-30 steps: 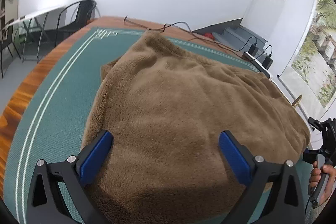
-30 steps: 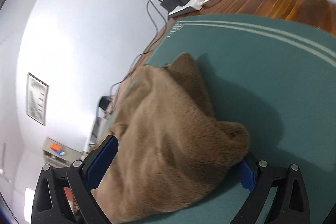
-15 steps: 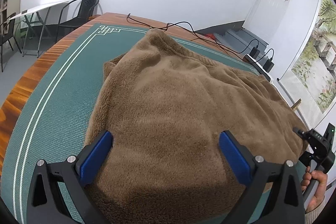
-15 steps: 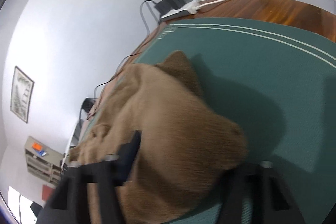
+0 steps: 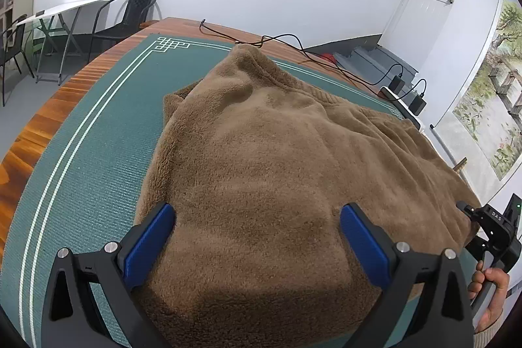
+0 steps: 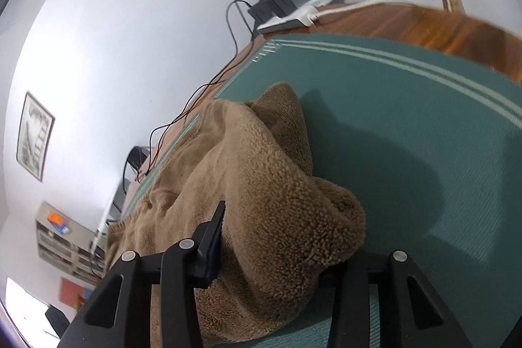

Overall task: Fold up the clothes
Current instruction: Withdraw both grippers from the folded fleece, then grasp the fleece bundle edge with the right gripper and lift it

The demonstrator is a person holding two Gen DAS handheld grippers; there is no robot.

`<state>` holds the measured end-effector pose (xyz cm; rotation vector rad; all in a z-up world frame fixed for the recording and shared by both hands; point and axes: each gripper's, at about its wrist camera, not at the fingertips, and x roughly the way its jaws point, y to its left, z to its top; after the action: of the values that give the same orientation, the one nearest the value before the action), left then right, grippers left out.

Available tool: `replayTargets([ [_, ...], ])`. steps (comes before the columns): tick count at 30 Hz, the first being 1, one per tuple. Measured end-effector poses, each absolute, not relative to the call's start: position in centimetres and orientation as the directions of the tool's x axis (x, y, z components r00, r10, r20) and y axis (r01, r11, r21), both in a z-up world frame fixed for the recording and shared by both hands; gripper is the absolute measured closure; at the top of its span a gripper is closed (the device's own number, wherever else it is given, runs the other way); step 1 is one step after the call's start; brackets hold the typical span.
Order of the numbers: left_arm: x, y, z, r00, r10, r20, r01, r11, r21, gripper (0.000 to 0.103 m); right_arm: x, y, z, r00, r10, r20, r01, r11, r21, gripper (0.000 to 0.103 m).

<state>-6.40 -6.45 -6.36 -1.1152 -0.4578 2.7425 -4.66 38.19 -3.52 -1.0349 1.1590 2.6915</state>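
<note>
1. While the left gripper [image 5: 256, 237] hovers with its blue pads [image 5: 148, 242] spread wide and pressing on nothing, the brown fleece garment [image 5: 277, 172] lies heaped across the middle of the green mat [image 5: 94, 158] in the left wrist view, its near edge running under the fingers and out of the bottom of the frame. The mat covers a wooden table [image 5: 39, 126], whose left edge shows as a bare strip. Black cables [image 5: 293, 48] trail along the table's far edge toward two dark adapters [image 5: 407, 93] at the far right corner, partly cut off by the fleece. At the right border, a person's hand [image 5: 489, 289] grips the handle of the right gripper [image 5: 496, 227]; its fingers are hidden behind the cloth from here.

2. Seen from the right wrist view, the right gripper [image 6: 277, 237] has just been closing, and a thick bunched corner of the garment [image 6: 270, 201] now sits clamped between its jaws. Only the left pad [image 6: 213, 237] is visible, dug into the pile; the right pad is buried under the fleece. This corner lies near the mat's [image 6: 407, 136] right edge, with bare mat and wood [image 6: 440, 28] beyond. A white power strip [image 6: 293, 17] rests at the table's far corner, slightly blurred. How the cloth is layered beneath the bunch cannot be made out.
</note>
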Motion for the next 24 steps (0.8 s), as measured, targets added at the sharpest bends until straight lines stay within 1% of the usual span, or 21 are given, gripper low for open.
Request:
replayTargets([
  [1, -6.4, -6.4, -6.3, -0.714, 0.246, -0.656, -0.020, -0.943, -0.332, 0.001, -4.7, 38.3, -3.7, -0.775, -0.225, -0.590, -0.283, -0.712, 0.643, 0.053],
  [6, -6.4, -6.7, -6.4, -0.714, 0.251, -0.654, -0.017, -0.939, -0.343, 0.001, -5.5, 38.1, -4.1, -0.775, -0.231, -0.588, -0.268, -0.723, 0.637, 0.053],
  [7, -6.4, -6.8, -6.4, -0.713, 0.253, -0.653, -0.014, -0.937, -0.348, 0.001, -5.5, 37.9, -3.9, -0.778, -0.222, -0.588, -0.263, -0.735, 0.625, 0.056],
  [8, -6.4, -7.0, -6.4, -0.713, 0.256, -0.653, -0.011, -0.935, -0.355, 0.001, -5.5, 37.7, -3.6, -0.782, -0.213, -0.586, -0.257, -0.747, 0.613, 0.062],
  [10, -6.4, -7.4, -6.4, -0.712, 0.262, -0.651, 0.000, -0.928, -0.373, 0.001, -5.4, 37.3, -2.7, -0.790, -0.203, -0.579, -0.242, -0.764, 0.598, 0.065],
  [14, -6.2, -8.7, -6.0, -0.720, 0.273, -0.638, 0.031, -0.906, -0.422, 0.001, -5.1, 35.7, 0.1, -0.820, -0.186, -0.542, -0.191, -0.803, 0.564, 0.066],
  [18, -5.8, -10.4, -5.7, -0.726, 0.229, -0.648, 0.107, -0.894, -0.436, 0.001, -5.2, 33.2, 3.1, -0.847, -0.189, -0.496, -0.119, -0.843, 0.525, 0.068],
  [20, -5.7, -11.9, -5.7, -0.729, 0.221, -0.648, 0.150, -0.872, -0.466, 0.001, -5.6, 31.7, 4.8, -0.856, -0.204, -0.475, -0.078, -0.856, 0.510, 0.070],
  [24, -5.3, -15.3, -6.3, -0.732, 0.256, -0.631, 0.224, -0.785, -0.578, 0.001, -6.6, 28.8, 7.0, -0.861, -0.230, -0.454, -0.018, -0.877, 0.480, 0.071],
])
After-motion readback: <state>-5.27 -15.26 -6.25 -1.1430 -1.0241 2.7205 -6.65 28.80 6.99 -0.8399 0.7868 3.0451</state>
